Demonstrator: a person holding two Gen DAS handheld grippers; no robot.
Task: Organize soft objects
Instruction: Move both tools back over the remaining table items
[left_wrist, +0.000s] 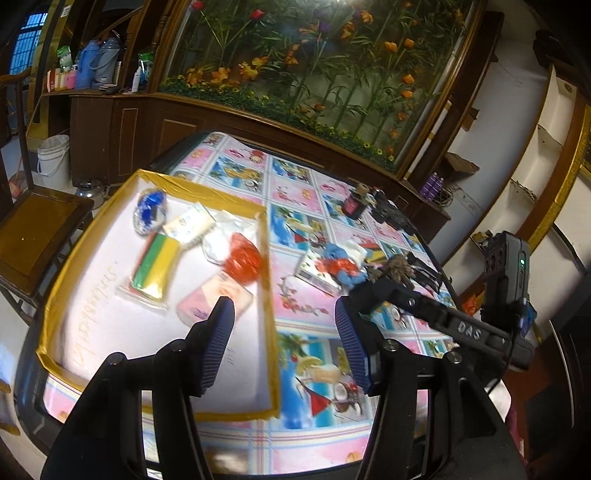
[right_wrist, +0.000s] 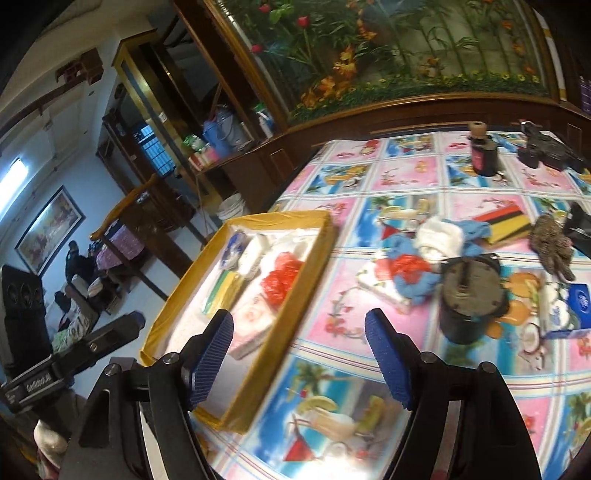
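Note:
A shallow white box with a gold rim (left_wrist: 59, 295) (right_wrist: 277, 218) lies on the left of the table. In it are a green and yellow sponge (left_wrist: 157, 266), a red crinkled bag (left_wrist: 242, 258), a pink pack (left_wrist: 207, 299), a tissue pack (left_wrist: 188, 223) and a blue and white bundle (left_wrist: 149, 210). To its right a loose pile holds a blue cloth (right_wrist: 417, 280), a white cloth (right_wrist: 439, 236) and a red bag (right_wrist: 406, 267). My left gripper (left_wrist: 282, 321) hangs open over the box's right wall, holding nothing. My right gripper (right_wrist: 299, 332) is open and empty above the tablecloth beside the box.
A black pot (right_wrist: 469, 295), a striped sponge (right_wrist: 506, 221), a brown scrubber (right_wrist: 552, 247), a blue tissue pack (right_wrist: 569, 306) and a dark bottle (right_wrist: 484, 151) stand on the patterned tablecloth. A wooden chair (left_wrist: 40, 229) is left of the table, a cabinet behind.

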